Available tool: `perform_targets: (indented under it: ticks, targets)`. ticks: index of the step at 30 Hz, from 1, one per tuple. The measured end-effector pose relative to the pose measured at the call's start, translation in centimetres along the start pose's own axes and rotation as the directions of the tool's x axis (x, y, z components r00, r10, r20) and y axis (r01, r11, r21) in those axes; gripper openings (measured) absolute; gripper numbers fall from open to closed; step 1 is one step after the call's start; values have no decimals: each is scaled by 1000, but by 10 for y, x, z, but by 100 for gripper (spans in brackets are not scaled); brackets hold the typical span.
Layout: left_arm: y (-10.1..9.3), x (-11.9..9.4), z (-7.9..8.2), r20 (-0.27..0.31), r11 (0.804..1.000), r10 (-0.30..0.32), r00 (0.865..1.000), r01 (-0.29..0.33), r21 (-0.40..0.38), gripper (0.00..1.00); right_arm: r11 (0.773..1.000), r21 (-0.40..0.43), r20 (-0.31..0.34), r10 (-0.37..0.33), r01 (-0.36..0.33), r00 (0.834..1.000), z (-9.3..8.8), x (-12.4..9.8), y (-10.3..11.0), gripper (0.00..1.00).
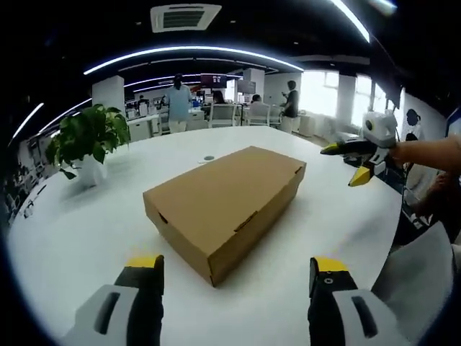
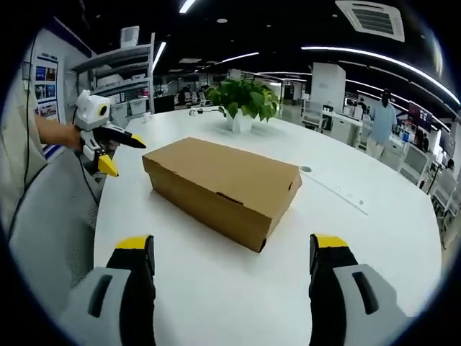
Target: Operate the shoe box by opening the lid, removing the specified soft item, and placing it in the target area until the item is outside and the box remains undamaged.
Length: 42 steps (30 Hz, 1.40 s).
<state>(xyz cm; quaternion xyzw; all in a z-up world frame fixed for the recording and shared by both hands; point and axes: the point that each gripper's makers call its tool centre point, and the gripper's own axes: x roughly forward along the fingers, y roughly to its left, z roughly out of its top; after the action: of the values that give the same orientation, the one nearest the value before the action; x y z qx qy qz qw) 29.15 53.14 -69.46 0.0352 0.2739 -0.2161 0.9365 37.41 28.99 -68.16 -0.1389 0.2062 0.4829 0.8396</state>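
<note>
A closed brown cardboard shoe box (image 1: 227,202) (image 2: 221,187) lies in the middle of a round white table (image 1: 86,223) (image 2: 374,238). My left gripper (image 1: 236,265) is open, its yellow-tipped jaws wide apart in front of the box's near corner, not touching it. My right gripper (image 2: 234,244) is likewise open, short of the box's long side. In the left gripper view the right gripper (image 1: 346,161) hangs to the box's right. The left gripper (image 2: 124,153) appears at the box's left end in the right gripper view. The box's contents are hidden.
A potted green plant (image 1: 88,144) (image 2: 243,101) stands on the table beyond the box. A small round inset (image 1: 209,157) (image 2: 306,169) sits in the tabletop. A grey chair (image 2: 50,216) is by the table edge. People, desks and shelves fill the office behind.
</note>
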Motion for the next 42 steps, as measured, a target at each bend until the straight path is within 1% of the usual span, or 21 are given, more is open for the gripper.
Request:
perform_targets:
  ticks: [3, 8, 10, 14, 16, 19, 25, 30, 32, 36, 39, 42]
  targets:
    - [2, 4, 1, 3, 1000, 18, 1000, -18, 3, 83, 1000, -24, -7, 14, -15, 1000, 2, 7, -4, 80]
    - [4, 12, 2, -1, 1000, 12, 1000, -12, -17, 79, 998, -47, -20, 28, -29, 999, 6, 22, -14, 78]
    - [5, 15, 3, 4, 1000, 16, 1000, -16, -19, 78, 998, -45, -21, 34, -34, 999, 8, 26, -16, 77]
    - [10, 21, 3, 0, 999, 41, 999, -41, -26, 74, 998, -47, -38, 41, -42, 998, 6, 36, -20, 73]
    - [14, 23, 5, 9, 998, 64, 998, -64, -25, 71, 998, -44, -42, 41, -43, 998, 6, 39, -21, 71]
    - [18, 25, 6, 9, 995, 92, 996, -91, -32, 70, 997, -55, -54, 45, -48, 998, 5, 43, -22, 69]
    - [21, 33, 9, -3, 992, 124, 992, -124, -22, 66, 998, -51, -79, 24, -28, 997, -1, 51, -32, 60]
    - [23, 38, 9, -11, 991, 135, 991, -135, -21, 62, 999, -43, -85, 12, -15, 996, 0, 57, -36, 54]
    - [22, 41, 9, -17, 991, 128, 992, -129, -42, 62, 999, -42, -85, 9, -13, 996, 1, 60, -36, 52]
    - [23, 43, 7, -23, 989, 143, 989, -144, -36, 61, 999, -45, -87, 17, -21, 996, 2, 65, -34, 51]
    - [28, 43, 6, -24, 986, 163, 986, -164, -40, 57, 999, -39, -83, 19, -23, 996, 4, 69, -35, 49]
    - [28, 44, 5, -26, 985, 161, 987, -163, -49, 57, 998, -46, -94, 38, -43, 995, 2, 73, -31, 48]
